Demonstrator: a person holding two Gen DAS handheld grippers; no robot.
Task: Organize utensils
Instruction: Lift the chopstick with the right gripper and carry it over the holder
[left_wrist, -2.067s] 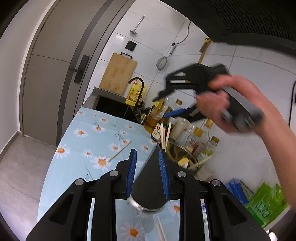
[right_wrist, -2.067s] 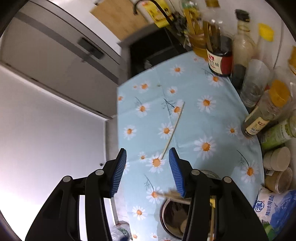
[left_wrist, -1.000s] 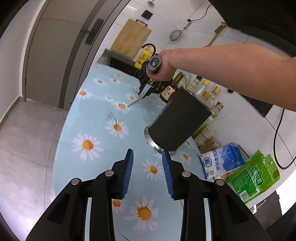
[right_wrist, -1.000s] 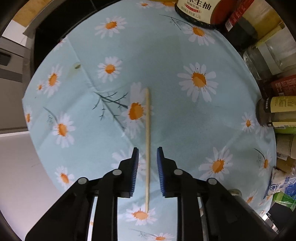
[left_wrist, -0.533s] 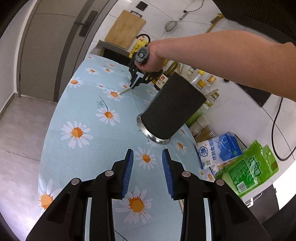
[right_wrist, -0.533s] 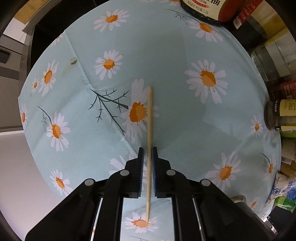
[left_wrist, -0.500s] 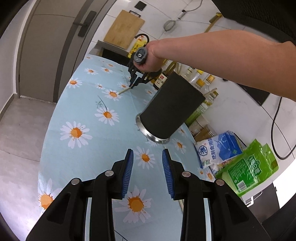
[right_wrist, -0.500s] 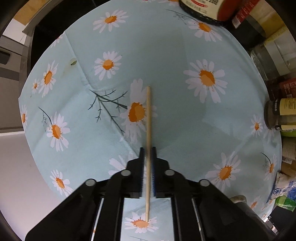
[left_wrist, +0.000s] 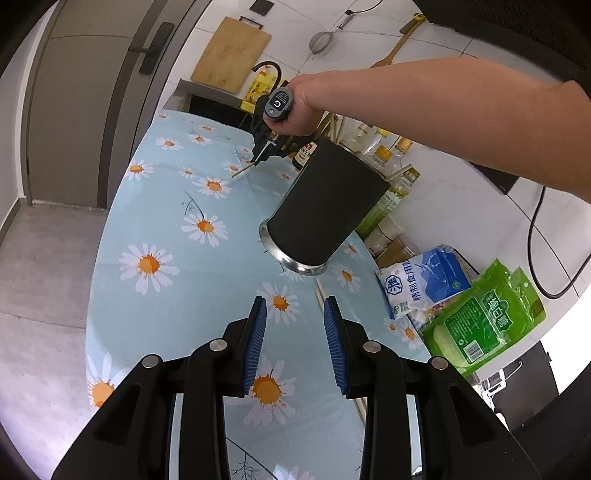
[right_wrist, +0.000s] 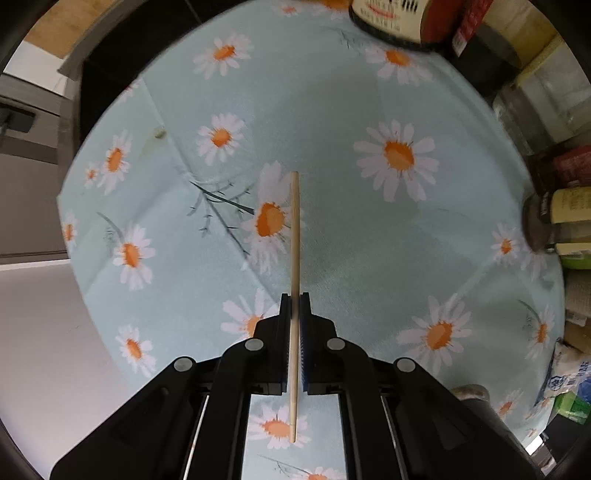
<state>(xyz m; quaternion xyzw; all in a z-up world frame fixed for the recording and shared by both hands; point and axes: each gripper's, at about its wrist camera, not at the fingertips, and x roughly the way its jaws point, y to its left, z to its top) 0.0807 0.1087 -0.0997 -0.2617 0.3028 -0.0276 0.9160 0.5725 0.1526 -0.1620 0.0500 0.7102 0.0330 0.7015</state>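
Note:
My right gripper (right_wrist: 294, 301) is shut on a single wooden chopstick (right_wrist: 294, 236) and holds it just above the daisy-print tablecloth (right_wrist: 369, 240). In the left wrist view the right gripper (left_wrist: 258, 157) is at the far end of the table with the chopstick (left_wrist: 242, 171) sticking out toward me. A black cylindrical utensil holder (left_wrist: 323, 210) stands in the middle of the table. My left gripper (left_wrist: 295, 325) is open and empty, a short way in front of the holder. Two more chopsticks (left_wrist: 320, 295) lie on the cloth next to the holder's base.
Bottles and jars of sauces (left_wrist: 388, 155) line the wall side of the table. A blue-white salt bag (left_wrist: 424, 280) and a green bag (left_wrist: 484, 317) lie at the right. A sink with black tap (left_wrist: 266, 70) and a cutting board (left_wrist: 231, 55) are beyond the table.
My right gripper has closed on the chopstick and lifted it a little off the cloth. My left gripper let go of the holder earlier, drew back and now hardly moves.

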